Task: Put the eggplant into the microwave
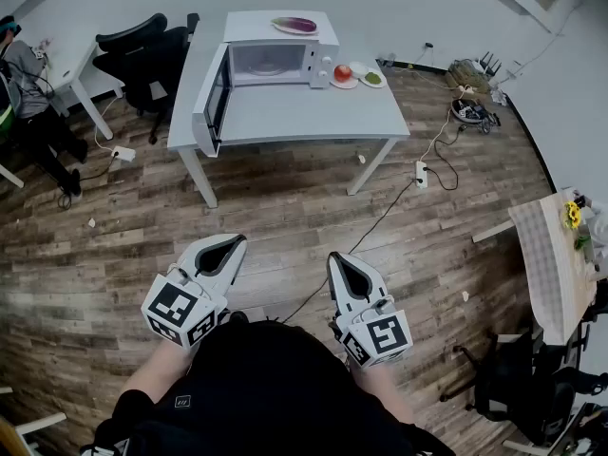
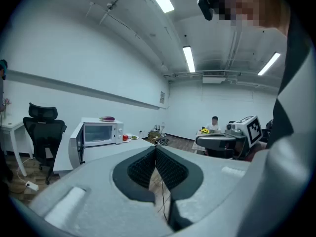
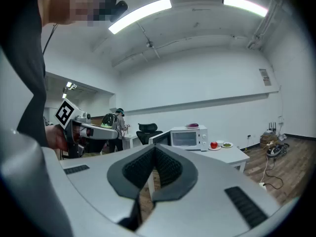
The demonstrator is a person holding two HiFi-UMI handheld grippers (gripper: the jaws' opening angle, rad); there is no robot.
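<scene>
1. Standing well apart from the white table [image 1: 313, 112], the person holds both tools low by the body. In the head view the table lies at 12 o'clock.
2. The left gripper [image 1: 231, 244] has its jaws pressed together on nothing. The right gripper [image 1: 340, 258] is the same, its ribbed pads meeting with nothing between them.
3. The eggplant [image 1: 295, 25] lies on a plate [image 1: 278, 24] on top of the microwave [image 1: 275, 63], toward the roof's 12 o'clock edge and far from both grippers.
4. The microwave door [image 1: 211, 103] stands swung open at the 9 o'clock side, so the way into the cavity looks free. A tomato [image 1: 343, 73] sits on a small dish at the microwave's 3 o'clock.
5. The eggplant probably handles as fairly light and firm, with a glossy, slippery skin that bruises under a hard squeeze.
6. The best hold is likely across the thick middle, with the jaws square to its long axis. The tapered ends would tend to slide out of the pads.
7. The plate may shift as the eggplant is lifted off it.
</scene>
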